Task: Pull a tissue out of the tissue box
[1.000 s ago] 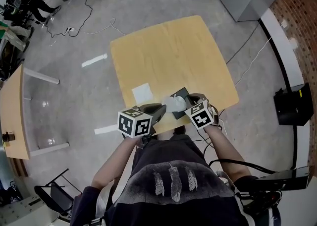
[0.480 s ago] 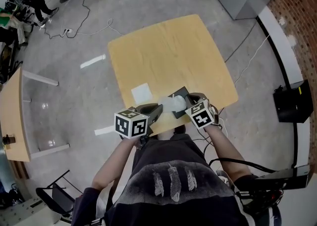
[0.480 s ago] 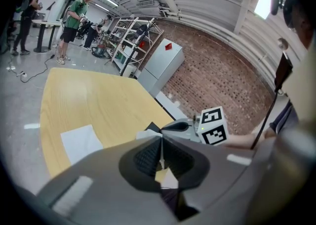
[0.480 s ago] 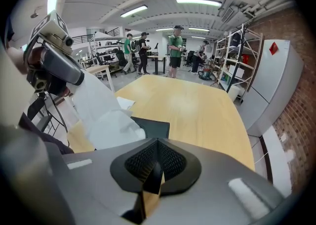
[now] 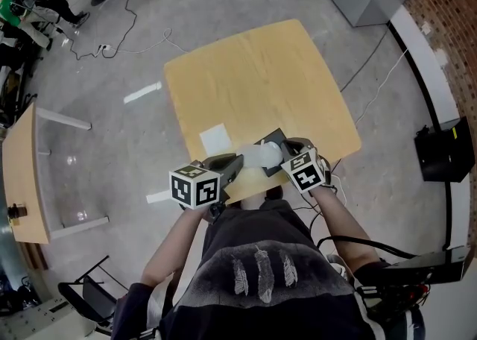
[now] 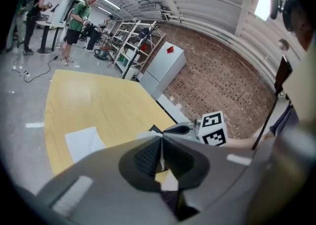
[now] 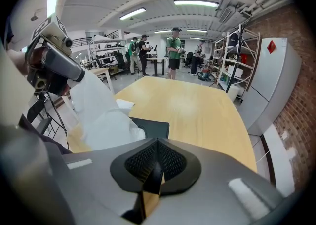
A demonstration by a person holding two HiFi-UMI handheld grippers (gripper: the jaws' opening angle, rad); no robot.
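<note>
Now the black tissue box [image 5: 270, 139] sits on the wooden table [image 5: 253, 70], at the edge close to the person. 1 white tissue [image 5: 261, 156] comes out of the box and stretches to the left gripper [image 5: 238, 162]. That gripper is just left of the box, and its jaws are squeezed tight on the tissue. The right gripper [image 5: 285, 152] is at the box's right side with its 2 jaws pressed together; whether it touches the box is hard to tell. 1 flat white sheet [image 5: 215, 139] lies on the table, left of the box
</note>
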